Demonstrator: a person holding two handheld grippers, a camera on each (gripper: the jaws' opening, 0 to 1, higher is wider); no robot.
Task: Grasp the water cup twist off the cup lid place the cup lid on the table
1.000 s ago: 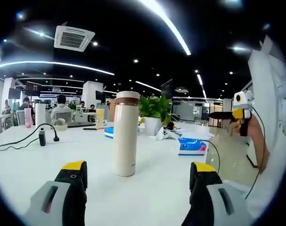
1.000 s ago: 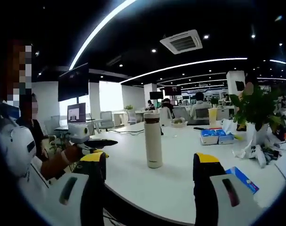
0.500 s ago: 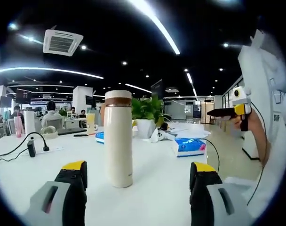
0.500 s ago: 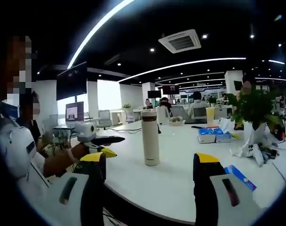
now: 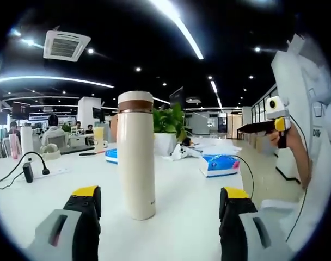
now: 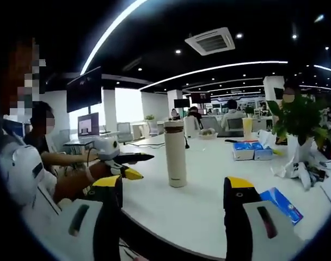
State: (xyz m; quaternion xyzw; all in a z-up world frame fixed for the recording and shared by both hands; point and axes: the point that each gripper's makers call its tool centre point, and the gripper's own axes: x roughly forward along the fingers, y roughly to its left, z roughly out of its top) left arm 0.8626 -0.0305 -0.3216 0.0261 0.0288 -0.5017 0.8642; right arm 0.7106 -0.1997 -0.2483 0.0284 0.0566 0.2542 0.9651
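Presently, the grasp step is in hand and not yet made: the cup [image 5: 135,155] is standing upright on the white surface [image 5: 182,217], untouched, with its lid [image 5: 135,95] on.

The left gripper [image 5: 160,196] is sitting just short of the cup, jaws spread wide and holding nothing; the cup is lining up nearer the left jaw than the right. In the right gripper view that gripper [image 6: 127,166] is showing beside the cup [image 6: 176,154], close to it but apart. The right gripper [image 6: 173,187] is standing well back from the cup, jaws likewise wide and empty; in the left gripper view it [image 5: 252,128] is appearing far off to the cup's right.

By judgement, the next move is calling for the left gripper to centre on the cup's body and close, then the right to come in on the lid.

The cup is a tall, slim cream cylinder with a brown band under a cream lid [image 6: 173,124]. The smooth, narrow body is likely to turn in the jaws unless clamped firmly.
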